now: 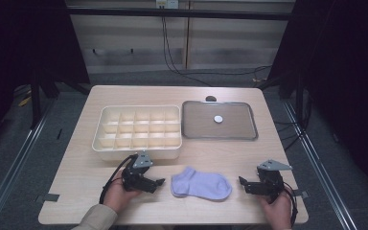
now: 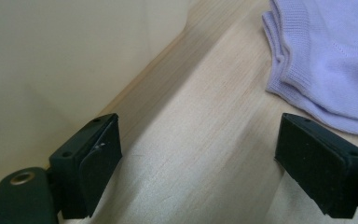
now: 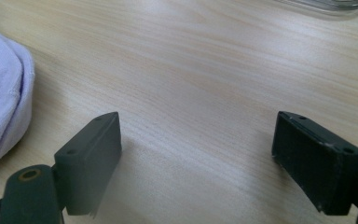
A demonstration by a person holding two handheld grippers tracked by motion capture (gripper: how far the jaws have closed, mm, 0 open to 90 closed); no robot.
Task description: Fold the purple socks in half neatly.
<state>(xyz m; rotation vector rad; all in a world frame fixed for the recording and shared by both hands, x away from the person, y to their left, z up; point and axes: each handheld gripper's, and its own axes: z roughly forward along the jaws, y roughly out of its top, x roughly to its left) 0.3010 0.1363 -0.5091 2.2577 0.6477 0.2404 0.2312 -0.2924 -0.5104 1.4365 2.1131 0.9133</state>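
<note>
A lilac sock (image 1: 201, 185) lies flat near the table's front edge, between my two grippers. My left gripper (image 1: 159, 182) rests on the table just left of the sock's cuff, jaws wide open and holding nothing. In the left gripper view the gripper (image 2: 200, 163) has bare wood between its jaws, with the sock's cuff (image 2: 326, 60) at the upper right. My right gripper (image 1: 242, 182) sits to the right of the sock's toe, open and empty. In the right gripper view that gripper (image 3: 198, 161) faces bare wood, with the sock's toe (image 3: 0, 102) at the far left.
A cream divided organiser box (image 1: 137, 131) stands behind the left gripper; its wall (image 2: 65, 65) is close on the left. A metal tray (image 1: 219, 121) with a small white disc (image 1: 218, 119) lies at the back right. Bare wooden table (image 1: 249, 158) lies in front of the tray.
</note>
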